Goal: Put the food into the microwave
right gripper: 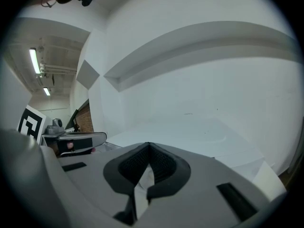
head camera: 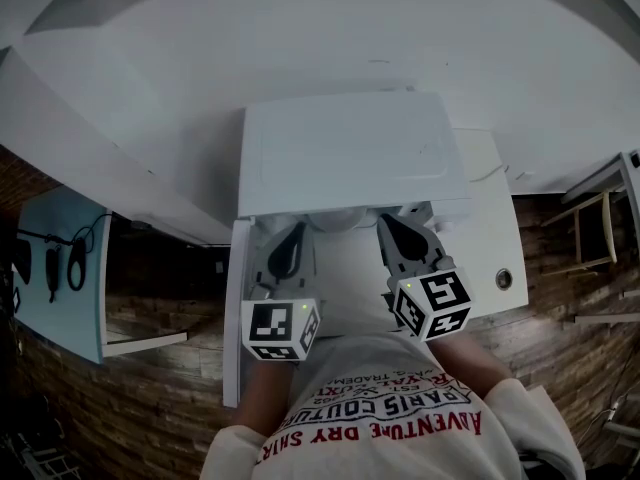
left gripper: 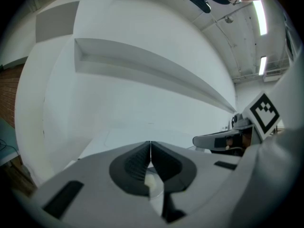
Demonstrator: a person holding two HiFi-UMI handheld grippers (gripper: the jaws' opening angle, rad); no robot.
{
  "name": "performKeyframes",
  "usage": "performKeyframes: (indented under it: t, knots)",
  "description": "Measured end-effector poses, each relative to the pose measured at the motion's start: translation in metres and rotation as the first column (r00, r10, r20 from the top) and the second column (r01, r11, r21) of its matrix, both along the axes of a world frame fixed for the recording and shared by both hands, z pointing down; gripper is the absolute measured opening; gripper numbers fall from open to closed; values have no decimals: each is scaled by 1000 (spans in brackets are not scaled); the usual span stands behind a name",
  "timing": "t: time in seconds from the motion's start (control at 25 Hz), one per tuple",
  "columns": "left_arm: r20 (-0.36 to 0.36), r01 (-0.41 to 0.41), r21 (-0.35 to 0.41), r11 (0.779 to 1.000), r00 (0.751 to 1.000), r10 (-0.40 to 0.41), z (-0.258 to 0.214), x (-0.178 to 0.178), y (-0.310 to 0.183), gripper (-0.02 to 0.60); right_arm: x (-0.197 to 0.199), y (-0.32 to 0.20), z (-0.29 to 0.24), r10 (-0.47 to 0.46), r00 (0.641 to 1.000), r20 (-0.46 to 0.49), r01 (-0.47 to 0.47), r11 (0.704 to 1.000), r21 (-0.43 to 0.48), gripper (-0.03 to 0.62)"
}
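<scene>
A white box-shaped microwave (head camera: 350,153) is seen from above, standing on a white counter (head camera: 490,238). Both grippers hover side by side just in front of its front edge, pointing toward it. My left gripper (head camera: 296,230) is shut, its ribbed pads (left gripper: 137,160) meeting with nothing between them. My right gripper (head camera: 388,222) is shut and empty too, as the right gripper view (right gripper: 148,146) shows. A pale rounded shape (head camera: 335,218) lies between them under the front edge; I cannot tell what it is. No food is plainly visible.
A narrow white panel (head camera: 232,313) juts toward me from the microwave's left front corner. A small round fitting (head camera: 503,279) sits on the counter's right part. White wall with a ledge (left gripper: 142,63) rises behind. A light blue board (head camera: 60,268) and wood-look floor lie left.
</scene>
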State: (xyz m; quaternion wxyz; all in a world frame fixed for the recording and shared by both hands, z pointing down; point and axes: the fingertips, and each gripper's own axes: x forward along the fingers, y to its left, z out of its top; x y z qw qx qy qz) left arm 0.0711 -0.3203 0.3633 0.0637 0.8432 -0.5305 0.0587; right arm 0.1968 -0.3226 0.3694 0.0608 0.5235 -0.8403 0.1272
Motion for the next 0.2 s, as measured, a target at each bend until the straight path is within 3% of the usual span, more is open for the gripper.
performKeyframes:
  t: [0.2]
  knots:
    - [1,4,8,1000,1000,-4,-5,-1,2,8,-2,0,-3,-9,1000,-12,9,1000,5,11]
